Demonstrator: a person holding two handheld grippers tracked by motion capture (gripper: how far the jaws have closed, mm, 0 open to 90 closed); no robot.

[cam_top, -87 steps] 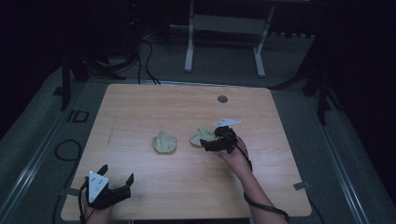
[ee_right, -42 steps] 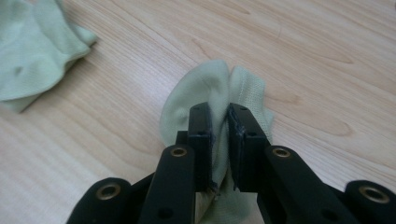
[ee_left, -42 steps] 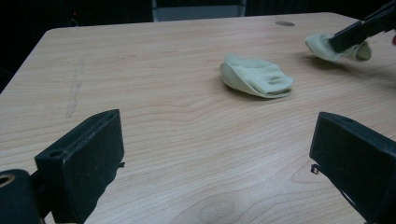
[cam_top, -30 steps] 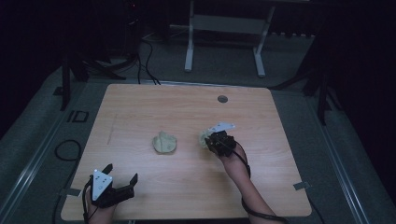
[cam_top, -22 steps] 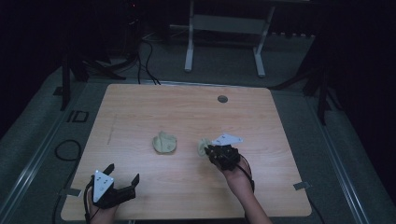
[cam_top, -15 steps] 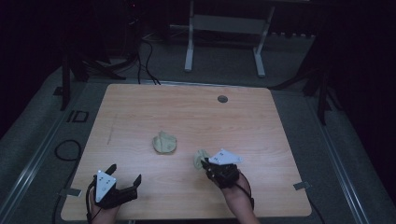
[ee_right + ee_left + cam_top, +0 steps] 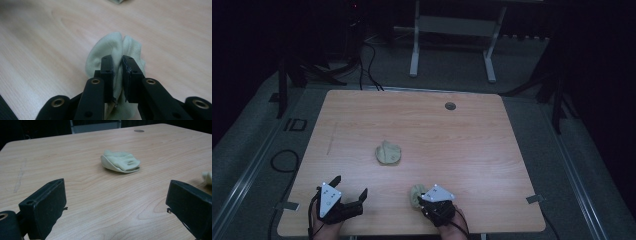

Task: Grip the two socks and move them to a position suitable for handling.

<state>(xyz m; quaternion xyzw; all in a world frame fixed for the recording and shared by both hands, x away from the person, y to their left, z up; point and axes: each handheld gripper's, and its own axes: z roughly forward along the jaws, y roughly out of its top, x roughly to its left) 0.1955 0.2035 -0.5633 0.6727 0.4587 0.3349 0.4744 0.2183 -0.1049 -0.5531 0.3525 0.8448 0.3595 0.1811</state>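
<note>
My right tongs [image 7: 117, 62] pinch 1 pale sock [image 7: 112, 47] near the table [image 7: 492, 145] front edge.
My left tongs [image 7: 112, 202] gape wide, empty; another sock [image 7: 121, 163] lies mid-table.

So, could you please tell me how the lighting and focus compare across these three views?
High view: dim, dark surroundings, table lit evenly. Left gripper view: folded sock fairly sharp, soft sheen on the wood. Right gripper view: brighter, gripped sock clear, far table blurred.
</note>
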